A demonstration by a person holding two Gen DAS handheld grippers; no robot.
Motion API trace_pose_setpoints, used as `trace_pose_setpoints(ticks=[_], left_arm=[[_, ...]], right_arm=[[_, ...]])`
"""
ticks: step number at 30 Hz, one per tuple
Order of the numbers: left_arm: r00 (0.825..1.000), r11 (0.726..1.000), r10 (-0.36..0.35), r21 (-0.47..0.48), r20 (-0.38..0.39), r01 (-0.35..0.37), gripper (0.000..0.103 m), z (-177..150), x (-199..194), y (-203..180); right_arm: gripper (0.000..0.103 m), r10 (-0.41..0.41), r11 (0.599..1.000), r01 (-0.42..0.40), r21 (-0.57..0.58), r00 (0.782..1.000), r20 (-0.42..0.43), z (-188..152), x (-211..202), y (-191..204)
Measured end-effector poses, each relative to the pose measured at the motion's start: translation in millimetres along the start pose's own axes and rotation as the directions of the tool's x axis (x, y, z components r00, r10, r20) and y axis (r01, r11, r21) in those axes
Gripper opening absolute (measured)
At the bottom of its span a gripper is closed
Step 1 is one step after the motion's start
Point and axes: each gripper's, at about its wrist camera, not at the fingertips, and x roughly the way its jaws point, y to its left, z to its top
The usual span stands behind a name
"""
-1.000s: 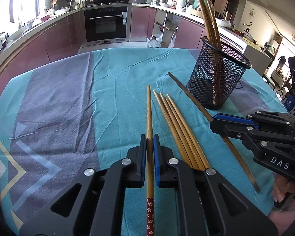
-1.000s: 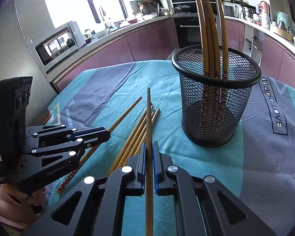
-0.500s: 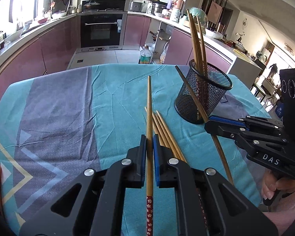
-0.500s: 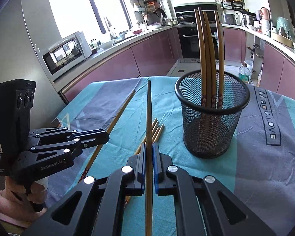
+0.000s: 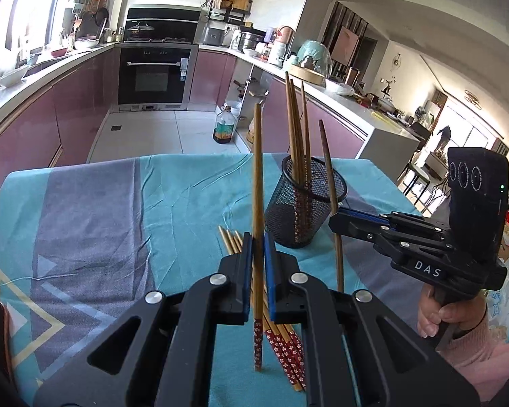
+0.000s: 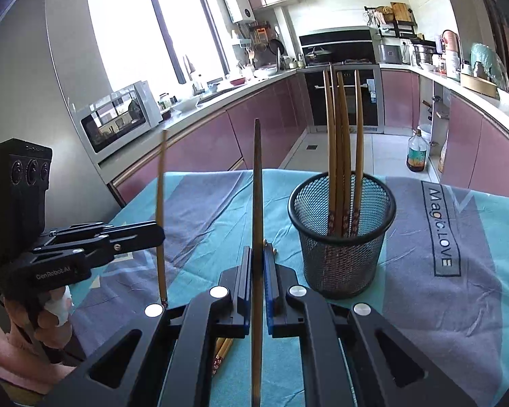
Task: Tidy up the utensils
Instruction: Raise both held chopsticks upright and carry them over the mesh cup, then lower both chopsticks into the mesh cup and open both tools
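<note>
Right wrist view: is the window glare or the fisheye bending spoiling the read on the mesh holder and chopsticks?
Right wrist view: the window is blown out white, yet the mesh holder and its chopsticks stay sharp; counters curve at the edges. Left wrist view: glare only at far left; the held chopstick reads crisp.

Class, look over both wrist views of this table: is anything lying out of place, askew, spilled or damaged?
Only the loose chopsticks lying flat on the tablecloth beside the mesh holder are out of place; others already stand inside it. The left gripper and right gripper each grip one chopstick upright. Nothing looks spilled or damaged.
</note>
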Motion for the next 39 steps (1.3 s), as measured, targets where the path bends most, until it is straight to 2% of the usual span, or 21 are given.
trace_pose_setpoints(ticks=[11,24,39], left_arm=[[0.996,0.999,-0.044,0.003,0.073,0.044,0.008,17.2,-32.5,-8.8],[0.987,0.996,-0.087,0.038,0.133,0.083,0.007,50.9,-33.7,-24.5],[0.968,0.992,-0.118,0.074,0.221,0.104,0.007,105.4,-30.8,-47.5]], right_arm=[[0.005,-0.009,1.0,0.01,-0.011,0.996,0.085,17.0,-25.6,-8.9],[0.005,-0.038,0.998,0.046,-0.046,0.985,0.167,42.2,-51.0,-11.7],[0.005,-0.103,0.989,0.13,-0.076,0.953,0.284,81.1,-75.8,-25.1]])
